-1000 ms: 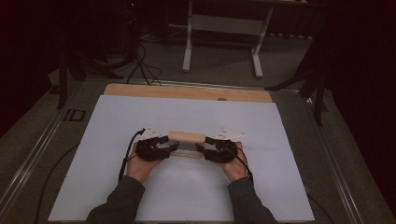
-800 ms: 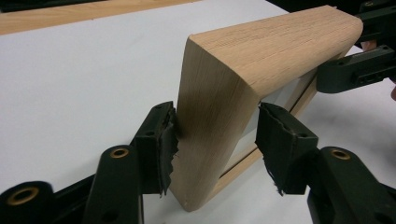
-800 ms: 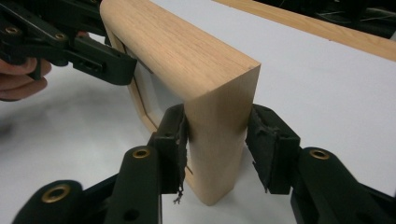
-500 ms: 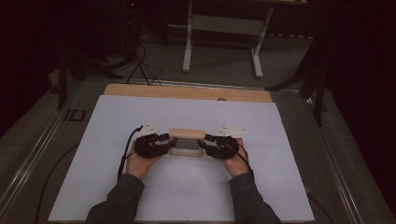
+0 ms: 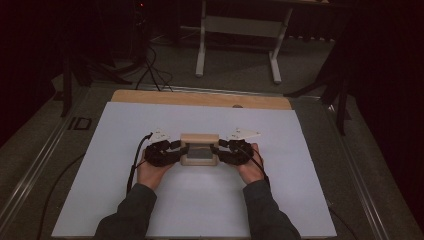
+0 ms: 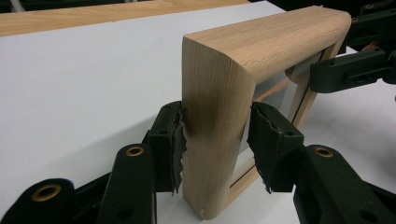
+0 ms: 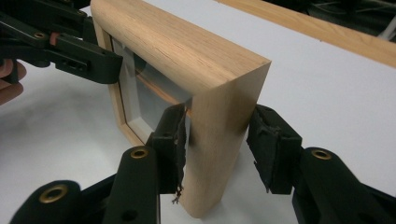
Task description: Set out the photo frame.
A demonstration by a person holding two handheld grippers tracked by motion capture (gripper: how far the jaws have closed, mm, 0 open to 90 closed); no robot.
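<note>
Here the work in hand is a two-sided grip on a small wooden picture frame, which stands upright on its edge near the middle of the white table sheet, between the two hands. The left gripper takes the frame's left side post: its jaws have just been closing, and in the left gripper view both pads press against the wood, one on the outer face and one on the inner face by the glass. The right gripper straddles the right side post. Its jaws too were closing a moment ago; in the right gripper view the pad on the glass side touches the wood, while the other pad sits just beside the back face with what looks like a thin gap, so I judge this grip not quite firm yet.

By my reading, the grasp is the step in progress and the frame has not left the sheet. The next move calls for the right jaws to finish seating, then for both hands to lift or tip the frame together, level and in step, so that neither post twists out of its pads.

No brand, label or writing is readable on the frame, the grippers or the sheet.
</note>
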